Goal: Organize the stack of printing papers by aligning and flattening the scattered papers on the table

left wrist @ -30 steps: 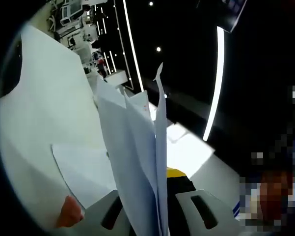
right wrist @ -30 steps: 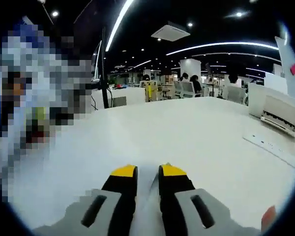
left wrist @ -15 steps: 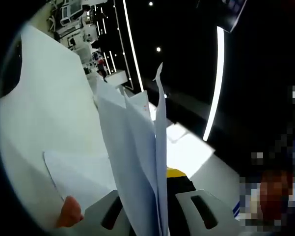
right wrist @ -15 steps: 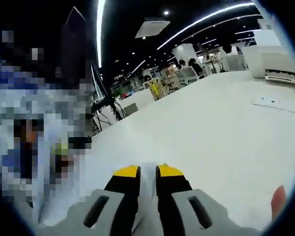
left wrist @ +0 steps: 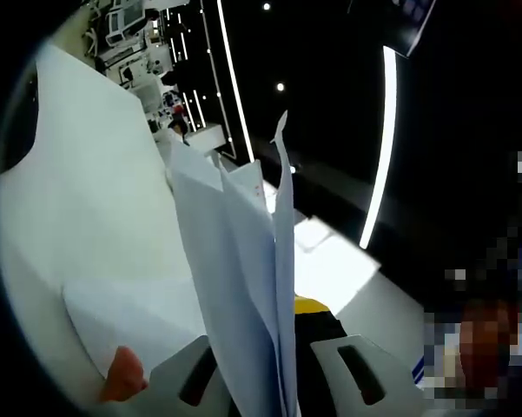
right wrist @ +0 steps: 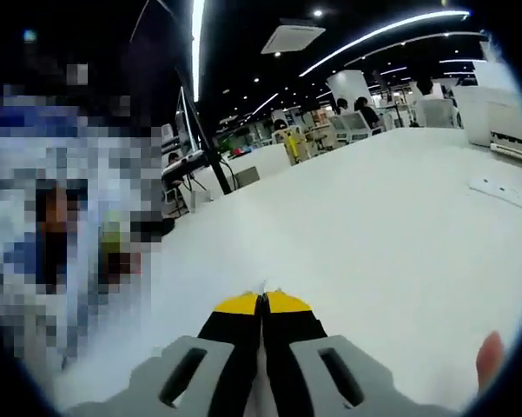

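Left hand-held gripper point(left wrist: 282, 326) clamped shut; right hand-held gripper point(right wrist: 262, 304) also closed

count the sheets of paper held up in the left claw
3 at least, fanned upright in the left claw: a front sheet, a middle sheet and an edge-on back sheet. More may be hidden between them.

The left gripper view is rolled steeply, looking close along upright white paper sheets point(left wrist: 243, 287) toward the dark ceiling. The right gripper view sits low, facing level across the broad white tabletop point(right wrist: 365, 226), which both views share.
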Demonstrator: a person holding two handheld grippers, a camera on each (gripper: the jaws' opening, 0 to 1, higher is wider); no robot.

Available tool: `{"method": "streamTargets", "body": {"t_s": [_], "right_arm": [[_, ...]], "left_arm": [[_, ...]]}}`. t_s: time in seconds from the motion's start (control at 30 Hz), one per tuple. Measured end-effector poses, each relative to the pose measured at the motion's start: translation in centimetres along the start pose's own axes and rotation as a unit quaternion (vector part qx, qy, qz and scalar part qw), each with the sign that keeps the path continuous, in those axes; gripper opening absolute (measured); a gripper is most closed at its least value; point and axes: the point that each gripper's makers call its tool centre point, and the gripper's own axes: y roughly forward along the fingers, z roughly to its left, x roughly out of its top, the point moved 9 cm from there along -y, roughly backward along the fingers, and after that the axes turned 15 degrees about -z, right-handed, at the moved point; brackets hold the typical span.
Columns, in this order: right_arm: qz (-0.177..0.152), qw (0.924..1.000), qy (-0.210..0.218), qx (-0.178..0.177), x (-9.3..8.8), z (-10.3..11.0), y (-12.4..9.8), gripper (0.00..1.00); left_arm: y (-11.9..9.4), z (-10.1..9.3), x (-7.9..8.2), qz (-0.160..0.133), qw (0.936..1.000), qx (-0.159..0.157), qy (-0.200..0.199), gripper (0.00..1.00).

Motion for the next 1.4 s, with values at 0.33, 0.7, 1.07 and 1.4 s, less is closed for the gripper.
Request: {"method": "streamTargets", "body": {"t_s": [0.33,0.7,1.07,1.4], "right_arm": [[-0.021,0.9974,0.047,-0.050,1.4,-0.3,-1.3,0.00],[-0.083,0.9906,0.030,-0.105,7.3,-1.1,-5.5,0.00],[-0.105,0.9812,-0.071,-0.145,15.3,2.3,-11.5,0.00],[-0.122,0.9733,-0.126,-0.148,19.4,7.0,-15.1,0.00]], "left_arm": [[0.0,-0.1,-0.1,-0.001,1.0000,-0.002,0.001,0.06],[-0.1,-0.2,-0.2,-0.001,1.0000,-0.001,0.002,0.06],[0.0,-0.2,-0.1,-0.001,1.0000,-0.001,0.004,0.06],[-0.1,-0.2,-0.2,-0.001,1.0000,0.001,0.006,0.06]]}}
